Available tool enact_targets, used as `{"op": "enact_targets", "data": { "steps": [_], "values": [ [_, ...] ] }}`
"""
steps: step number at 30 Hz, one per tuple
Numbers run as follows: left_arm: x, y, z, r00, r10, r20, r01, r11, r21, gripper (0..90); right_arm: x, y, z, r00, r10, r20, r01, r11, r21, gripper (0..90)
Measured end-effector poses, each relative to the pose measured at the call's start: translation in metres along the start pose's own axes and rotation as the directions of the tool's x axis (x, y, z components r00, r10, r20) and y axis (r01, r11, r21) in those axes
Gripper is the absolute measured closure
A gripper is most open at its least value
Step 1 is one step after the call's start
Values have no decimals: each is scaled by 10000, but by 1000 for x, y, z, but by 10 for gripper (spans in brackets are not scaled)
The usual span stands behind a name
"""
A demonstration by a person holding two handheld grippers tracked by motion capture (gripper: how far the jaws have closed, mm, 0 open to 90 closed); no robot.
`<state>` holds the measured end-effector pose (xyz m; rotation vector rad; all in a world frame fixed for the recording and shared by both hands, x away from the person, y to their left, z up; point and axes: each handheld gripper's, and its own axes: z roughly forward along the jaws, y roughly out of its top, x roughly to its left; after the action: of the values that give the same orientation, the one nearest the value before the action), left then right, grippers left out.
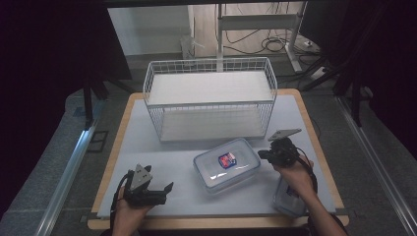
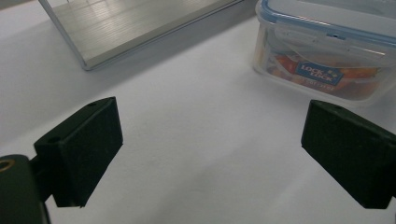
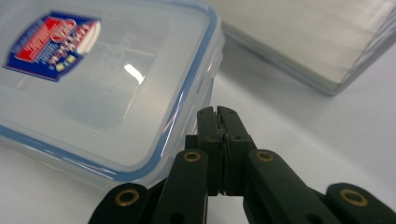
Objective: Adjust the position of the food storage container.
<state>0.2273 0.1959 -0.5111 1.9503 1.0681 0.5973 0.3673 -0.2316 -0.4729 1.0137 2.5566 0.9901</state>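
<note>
A clear plastic container (image 1: pixel 226 164) with a blue-rimmed lid and a red-and-blue label lies on the table's middle, in front of a white wire rack (image 1: pixel 211 98). My right gripper (image 1: pixel 261 155) is shut with nothing in it, its tips close beside the container's right edge. In the right gripper view the closed jaws (image 3: pixel 218 114) point along the container's corner (image 3: pixel 93 84). My left gripper (image 1: pixel 166 192) rests near the front left, open and empty. The left gripper view shows its jaws (image 2: pixel 210 149) spread wide over bare table, with the container (image 2: pixel 327 56) farther off at the upper right.
A second, smaller clear container (image 1: pixel 289 199) stands at the front right, beside the right forearm. The rack's lower shelf (image 2: pixel 140 28) shows ahead of the left gripper. The white table mat (image 1: pixel 147 147) has a wooden border. Metal rails run along both sides of the table.
</note>
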Motion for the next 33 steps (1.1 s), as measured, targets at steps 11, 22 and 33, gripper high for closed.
{"op": "enact_targets", "data": {
  "steps": [11, 22, 33],
  "values": [
    [-10, 3, 6, 9990, 158, 418, -165, 9997, 171, 60, 10, -9, -4, 9996, 271, -87, -271, 9996, 23, 899],
    [-13, 5, 7, 9965, 130, 827, -154, 9995, 285, 190, 33, -14, -7, 9982, -122, -594, 123, 9999, 3, 899],
    [-22, 7, 3, 9684, -220, 2485, -2, 9960, 889, 786, 45, -19, -11, 9963, -193, -838, 183, 9998, -122, 900]
  ]
}}
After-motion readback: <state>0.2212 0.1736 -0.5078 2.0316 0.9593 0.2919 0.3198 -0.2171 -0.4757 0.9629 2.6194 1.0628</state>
